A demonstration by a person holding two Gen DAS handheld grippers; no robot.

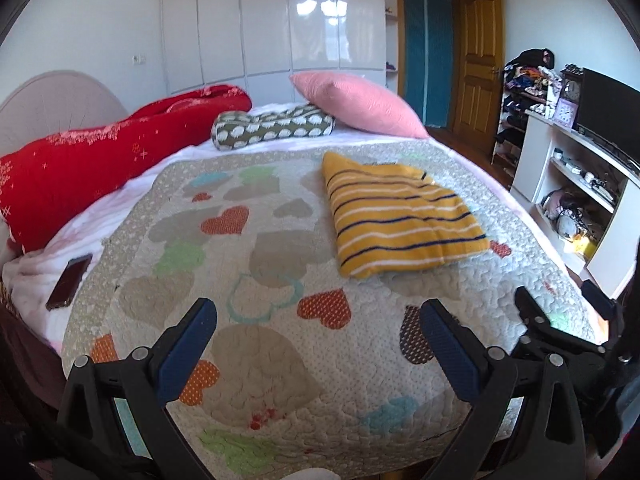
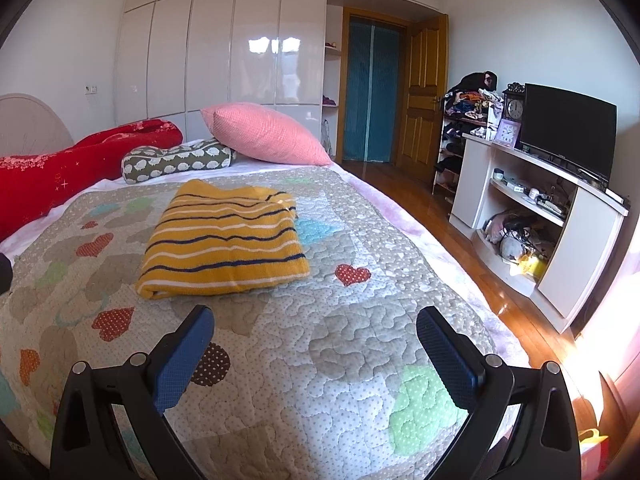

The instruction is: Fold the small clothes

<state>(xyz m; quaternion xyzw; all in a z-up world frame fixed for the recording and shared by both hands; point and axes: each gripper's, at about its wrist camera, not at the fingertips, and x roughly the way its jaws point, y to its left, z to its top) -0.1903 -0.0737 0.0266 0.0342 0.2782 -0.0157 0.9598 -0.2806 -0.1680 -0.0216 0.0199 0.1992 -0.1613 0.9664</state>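
striped top (image 2: 224, 240) folded on quilt (image 2: 320, 360) | left tongs (image 1: 318, 320) wide | right tongs (image 2: 316, 326) wide

Your left gripper (image 1: 318, 314) has a black plastic frame with two angled arms, each tipped by a dark blue textured pad and fastened by round silver pins. Your right gripper (image 2: 314, 322) is built the same: black arms, blue cross-hatched pads (image 2: 444, 354), silver rivets at the joints.
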